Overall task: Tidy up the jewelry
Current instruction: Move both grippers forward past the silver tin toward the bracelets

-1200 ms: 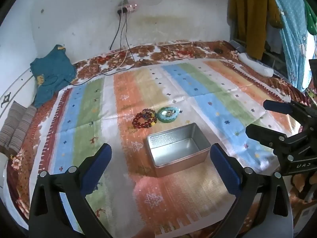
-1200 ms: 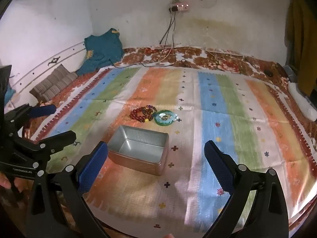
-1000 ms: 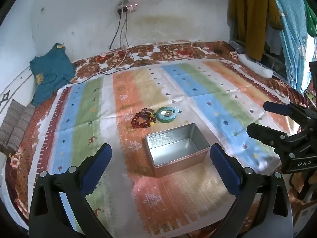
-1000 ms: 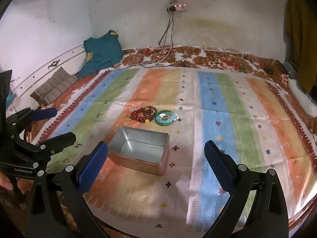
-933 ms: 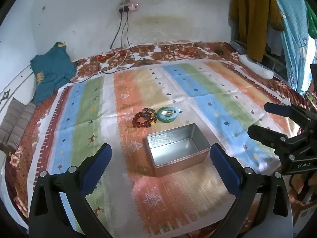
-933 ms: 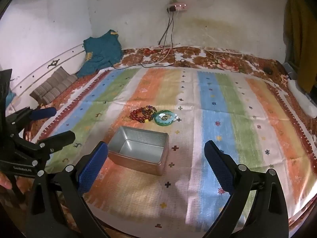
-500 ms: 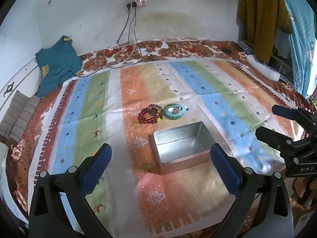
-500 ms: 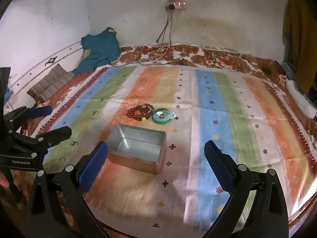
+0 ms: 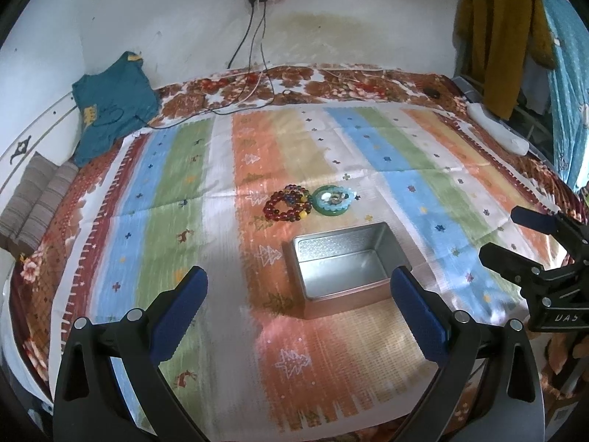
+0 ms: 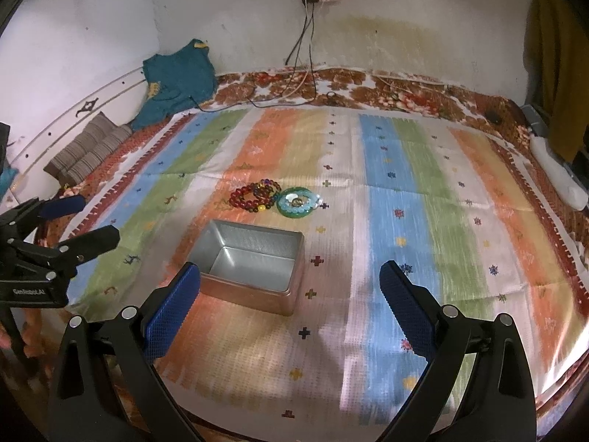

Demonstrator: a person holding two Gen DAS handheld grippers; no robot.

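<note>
An open, empty metal tin (image 9: 346, 263) (image 10: 254, 263) sits on a striped cloth in the middle of the bed. Just beyond it lie red and multicolour bead bracelets (image 9: 288, 204) (image 10: 254, 195) and a green and blue round bangle set (image 9: 333, 199) (image 10: 299, 202), touching each other. My left gripper (image 9: 296, 296) is open and empty, held above the cloth in front of the tin; it also shows in the right wrist view (image 10: 79, 219). My right gripper (image 10: 291, 294) is open and empty, right of the tin; it also shows in the left wrist view (image 9: 513, 234).
The striped cloth (image 9: 423, 169) covers a floral bedsheet (image 10: 405, 99). A teal garment (image 9: 110, 110) and striped cushions (image 9: 36, 199) lie at the far left. Cables (image 9: 254, 84) run down from a wall socket. Clothes (image 9: 500, 37) hang at the right, above a white power strip (image 9: 497, 129).
Both grippers have shifted slightly, so the tin and jewelry sit a little further right in the left wrist view and further left and lower in the right wrist view. Both stay open.
</note>
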